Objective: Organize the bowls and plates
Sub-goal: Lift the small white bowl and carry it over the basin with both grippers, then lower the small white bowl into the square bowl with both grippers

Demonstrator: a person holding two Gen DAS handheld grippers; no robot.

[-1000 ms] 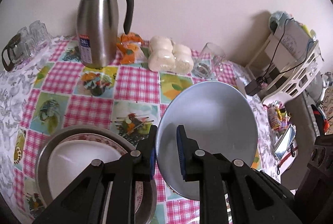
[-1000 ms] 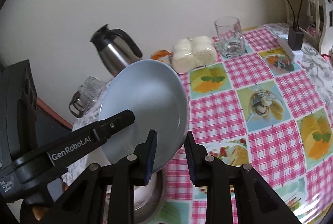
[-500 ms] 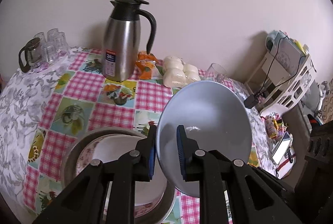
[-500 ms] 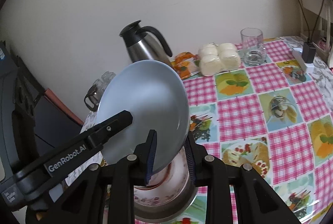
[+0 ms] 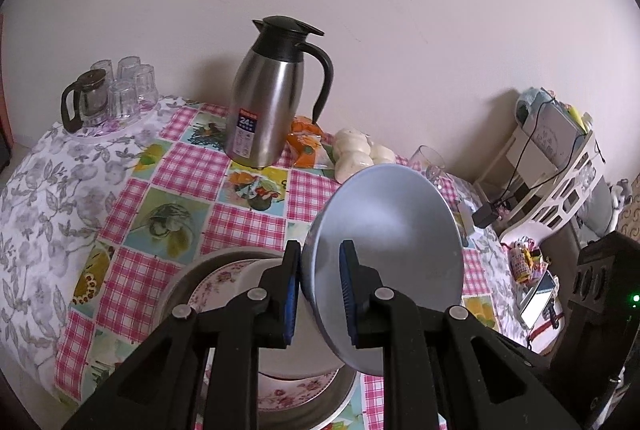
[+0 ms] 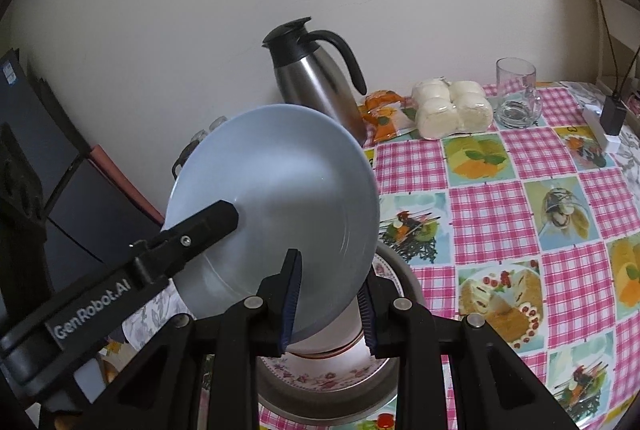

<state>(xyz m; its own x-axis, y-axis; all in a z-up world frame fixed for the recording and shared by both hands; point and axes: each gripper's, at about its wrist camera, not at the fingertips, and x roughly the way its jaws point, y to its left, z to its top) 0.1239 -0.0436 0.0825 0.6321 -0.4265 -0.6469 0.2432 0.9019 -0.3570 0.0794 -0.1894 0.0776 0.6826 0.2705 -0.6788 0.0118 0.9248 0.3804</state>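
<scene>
A pale blue plate (image 5: 384,262) (image 6: 276,202) is held tilted on edge in the air by both grippers. My left gripper (image 5: 318,284) is shut on its rim, and my right gripper (image 6: 326,294) is shut on the opposite rim. Below it a stack sits in a metal basin (image 5: 180,282) (image 6: 404,270): a floral plate (image 5: 212,284) (image 6: 316,378) with a white plate (image 5: 288,362) (image 6: 340,334) on top. The left gripper's finger (image 6: 192,234) shows across the plate in the right wrist view.
A steel thermos jug (image 5: 268,114) (image 6: 320,82), an orange snack packet (image 5: 304,138), wrapped white buns (image 6: 452,110) and a glass mug (image 6: 516,94) stand along the wall. Glasses and a small glass pot (image 5: 108,94) sit at the far left. A white rack (image 5: 560,166) stands right of the table.
Both grippers have lifted the blue plate higher and pulled back from the table, over the basin stack. The plate has tilted more upright.
</scene>
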